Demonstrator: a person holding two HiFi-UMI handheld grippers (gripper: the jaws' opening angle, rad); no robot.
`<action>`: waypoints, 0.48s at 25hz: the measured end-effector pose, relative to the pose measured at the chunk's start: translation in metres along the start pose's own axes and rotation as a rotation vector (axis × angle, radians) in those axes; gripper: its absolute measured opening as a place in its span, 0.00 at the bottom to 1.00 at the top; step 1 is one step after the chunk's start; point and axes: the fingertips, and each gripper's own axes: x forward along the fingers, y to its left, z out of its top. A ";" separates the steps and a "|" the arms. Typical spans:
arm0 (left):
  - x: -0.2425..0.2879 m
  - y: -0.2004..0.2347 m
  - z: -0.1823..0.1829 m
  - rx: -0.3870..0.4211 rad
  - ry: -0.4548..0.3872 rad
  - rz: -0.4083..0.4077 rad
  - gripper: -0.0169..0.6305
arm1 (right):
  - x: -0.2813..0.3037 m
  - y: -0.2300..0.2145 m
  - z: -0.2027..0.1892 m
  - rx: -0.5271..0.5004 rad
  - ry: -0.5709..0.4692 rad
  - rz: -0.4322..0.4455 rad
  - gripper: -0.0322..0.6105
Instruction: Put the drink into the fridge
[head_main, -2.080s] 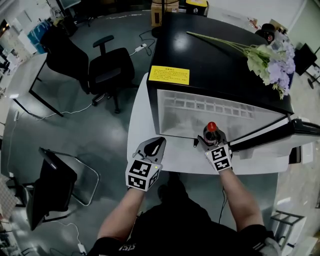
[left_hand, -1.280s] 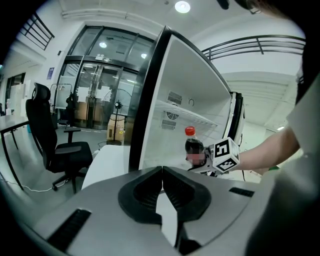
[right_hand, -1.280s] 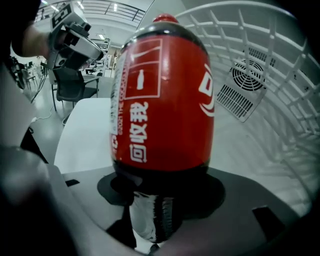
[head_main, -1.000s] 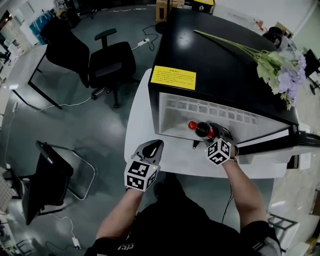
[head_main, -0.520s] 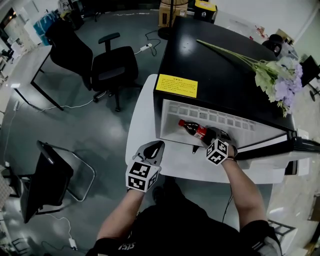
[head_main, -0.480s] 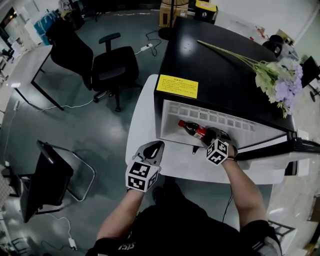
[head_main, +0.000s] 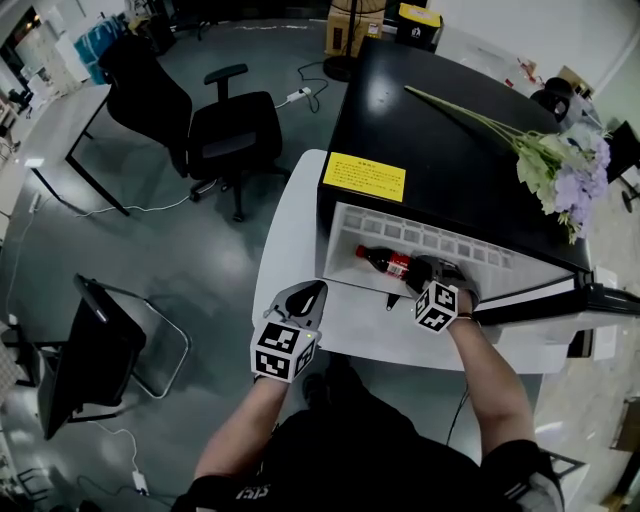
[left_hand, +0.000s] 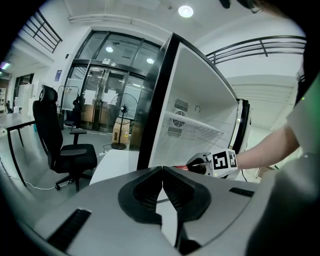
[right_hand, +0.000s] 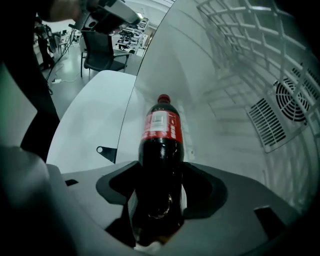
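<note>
Right hand-held gripper (right_hand: 159, 170), jaws just spreading, straddles the bottle (right_hand: 161, 125); only its view shows the fan grille (right_hand: 281, 116).

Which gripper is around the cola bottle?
The right gripper: the cola bottle lies between its jaws, which have just been opening. The left gripper is shut, empty.

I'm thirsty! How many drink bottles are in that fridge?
1. The dark cola bottle with red cap lies sideways on the floor of the black fridge, between the jaws of the right gripper, which have just been opening. Far corners are hidden.
</note>
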 end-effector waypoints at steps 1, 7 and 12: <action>-0.001 0.000 -0.001 -0.001 0.001 0.000 0.05 | -0.003 -0.004 0.001 0.007 -0.002 -0.027 0.48; -0.009 -0.007 -0.006 -0.003 0.006 -0.016 0.05 | -0.032 -0.030 0.019 0.109 -0.064 -0.158 0.22; -0.020 -0.019 -0.002 0.015 -0.010 -0.038 0.05 | -0.052 -0.013 0.032 0.184 -0.119 -0.161 0.22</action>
